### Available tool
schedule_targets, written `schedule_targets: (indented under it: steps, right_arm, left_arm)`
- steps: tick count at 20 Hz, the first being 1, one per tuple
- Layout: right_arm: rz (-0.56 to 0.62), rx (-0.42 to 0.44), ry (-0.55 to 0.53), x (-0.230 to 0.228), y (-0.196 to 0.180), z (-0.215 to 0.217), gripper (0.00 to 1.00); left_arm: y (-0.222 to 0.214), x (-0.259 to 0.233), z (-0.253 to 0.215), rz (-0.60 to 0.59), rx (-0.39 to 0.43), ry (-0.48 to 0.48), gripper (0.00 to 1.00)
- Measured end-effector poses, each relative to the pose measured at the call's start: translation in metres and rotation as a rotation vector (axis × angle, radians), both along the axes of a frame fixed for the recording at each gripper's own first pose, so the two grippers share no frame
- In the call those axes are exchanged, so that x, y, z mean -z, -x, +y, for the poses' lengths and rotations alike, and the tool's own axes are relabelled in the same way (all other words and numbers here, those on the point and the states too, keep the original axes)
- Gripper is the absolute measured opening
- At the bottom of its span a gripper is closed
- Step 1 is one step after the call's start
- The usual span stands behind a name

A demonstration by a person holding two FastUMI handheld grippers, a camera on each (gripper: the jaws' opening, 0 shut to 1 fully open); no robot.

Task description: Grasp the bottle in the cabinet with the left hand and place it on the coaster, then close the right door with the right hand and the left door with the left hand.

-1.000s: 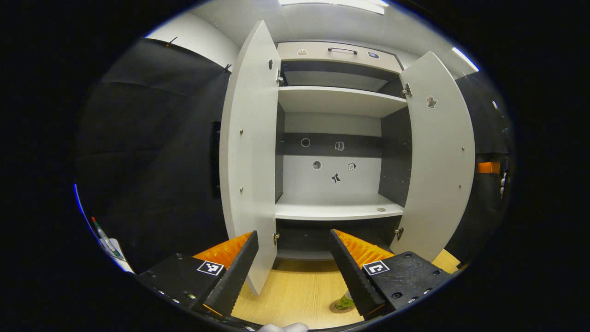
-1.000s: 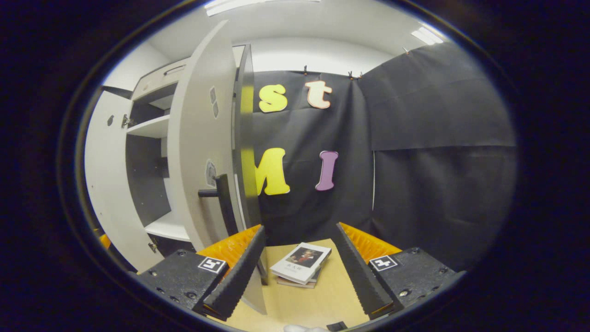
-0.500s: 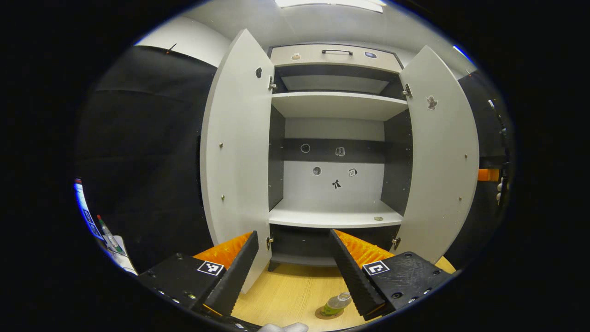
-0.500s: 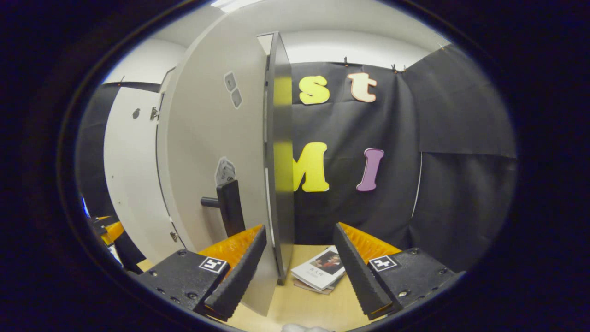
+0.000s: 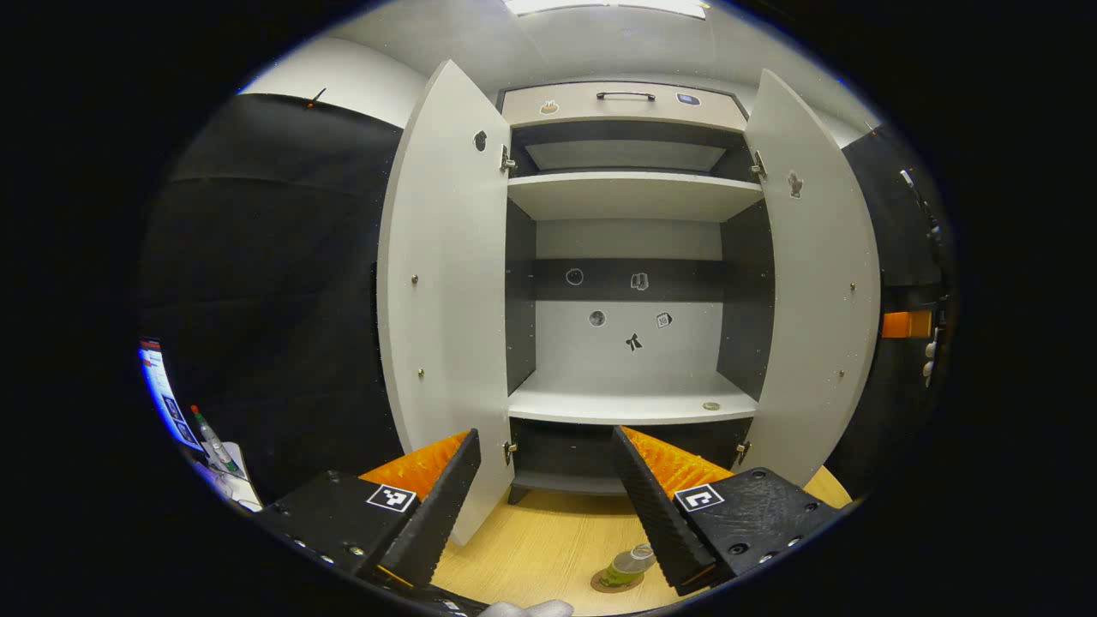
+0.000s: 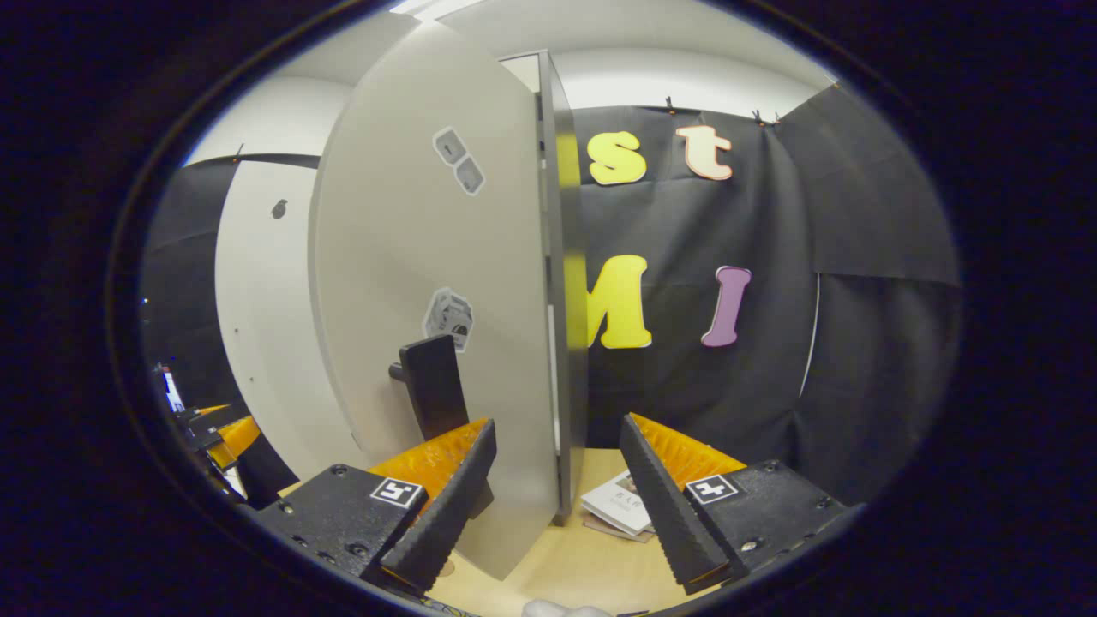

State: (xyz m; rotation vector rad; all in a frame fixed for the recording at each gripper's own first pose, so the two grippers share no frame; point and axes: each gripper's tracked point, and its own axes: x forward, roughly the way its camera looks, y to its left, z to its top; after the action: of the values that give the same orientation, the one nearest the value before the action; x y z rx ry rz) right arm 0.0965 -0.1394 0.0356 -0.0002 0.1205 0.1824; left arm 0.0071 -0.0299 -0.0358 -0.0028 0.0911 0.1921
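Note:
The cabinet (image 5: 630, 403) stands with both doors swung out, its shelves bare. A small bottle (image 5: 628, 564) of green liquid stands on a round coaster (image 5: 600, 585) on the wooden table, just left of my left gripper's right finger. My left gripper (image 5: 544, 497) is open and holds nothing, drawn back in front of the cabinet. The left door (image 5: 446, 300) and right door (image 5: 814, 291) flank the opening. My right gripper (image 6: 557, 493) is open at the right door's (image 6: 437, 283) outer face, near its black handle (image 6: 433, 386).
A booklet (image 6: 619, 504) lies on the table behind the right door's edge. Pens and a screen (image 5: 184, 411) sit at the far left. The other gripper (image 6: 214, 428) shows small at the left of the right gripper view.
My left gripper has drawn back from the cabinet, so the bottle on the coaster shows more fully. My right gripper has moved closer to the right door's outer face and handle.

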Motion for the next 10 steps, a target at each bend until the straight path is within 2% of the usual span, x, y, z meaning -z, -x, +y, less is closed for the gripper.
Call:
schedule_targets:
  steps: [3, 4, 5, 8, 10]
  right_arm:
    - [-0.01, -0.001, 0.0, 0.001, -0.004, 0.019, 0.97]
    - [-0.007, -0.005, -0.006, 0.002, -0.005, 0.025, 0.93]
    - [-0.006, -0.009, -0.014, 0.003, -0.006, 0.03, 0.97]
    - [-0.01, -0.016, -0.018, 0.003, -0.01, 0.046, 0.93]
    - [0.0, -0.015, 0.001, 0.009, -0.015, 0.053, 0.97]
  left_arm:
    - [0.004, -0.001, 0.007, -0.003, -0.008, -0.002, 0.94]
    - [0.005, -0.001, 0.009, -0.002, -0.011, -0.001, 0.94]
    - [0.007, -0.001, 0.012, 0.0, -0.012, -0.001, 0.94]
    - [0.009, -0.002, 0.018, -0.002, -0.009, -0.005, 0.94]
    - [0.01, -0.002, 0.02, -0.003, -0.004, -0.007, 0.94]
